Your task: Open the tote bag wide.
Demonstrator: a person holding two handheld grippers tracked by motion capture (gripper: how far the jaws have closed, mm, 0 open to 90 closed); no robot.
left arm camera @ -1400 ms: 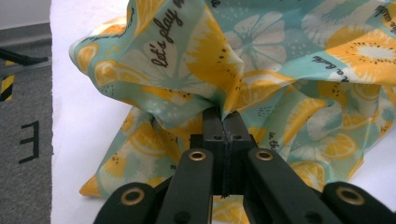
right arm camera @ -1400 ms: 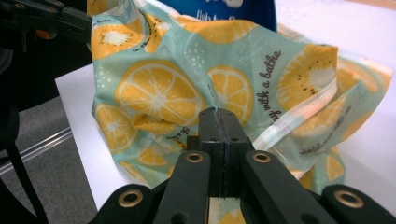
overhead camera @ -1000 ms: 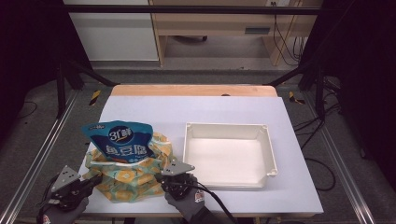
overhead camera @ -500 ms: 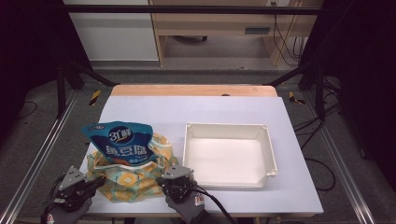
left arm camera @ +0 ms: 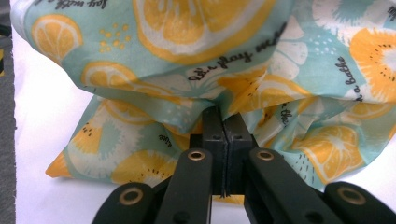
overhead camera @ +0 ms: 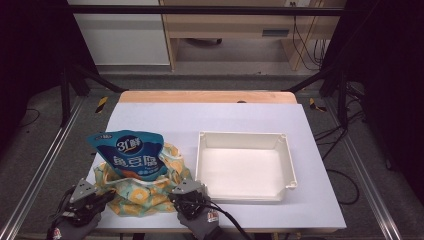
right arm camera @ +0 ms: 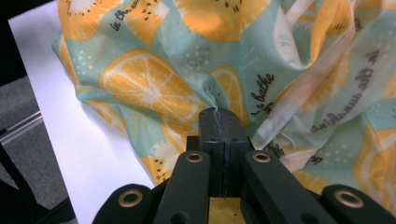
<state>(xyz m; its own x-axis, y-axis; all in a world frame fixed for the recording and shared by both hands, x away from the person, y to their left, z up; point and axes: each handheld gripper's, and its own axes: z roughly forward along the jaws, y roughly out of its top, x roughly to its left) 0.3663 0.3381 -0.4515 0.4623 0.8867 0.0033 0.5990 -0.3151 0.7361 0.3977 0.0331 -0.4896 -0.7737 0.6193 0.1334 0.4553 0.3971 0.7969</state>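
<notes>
Claws: left (overhead camera: 102, 199), right (overhead camera: 181, 196) both clamped on fruit-print bag (overhead camera: 142, 192) | blue pouch (overhead camera: 131, 156) upright inside

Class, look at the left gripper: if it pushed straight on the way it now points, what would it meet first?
The left gripper is shut on the lemon-print cloth bag, so it would press straight into that cloth. The blue snack pouch probably lies beyond.

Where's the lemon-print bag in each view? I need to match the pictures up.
High view: the bag lies at the table's near left, under the blue pouch, left of the white tray.
Left gripper view: it spans the upper frame, a fold pinched in the shut jaws.
Right gripper view: it covers the upper right, also pinched.
Shared landmark: the bag's orange lemon slices.
</notes>
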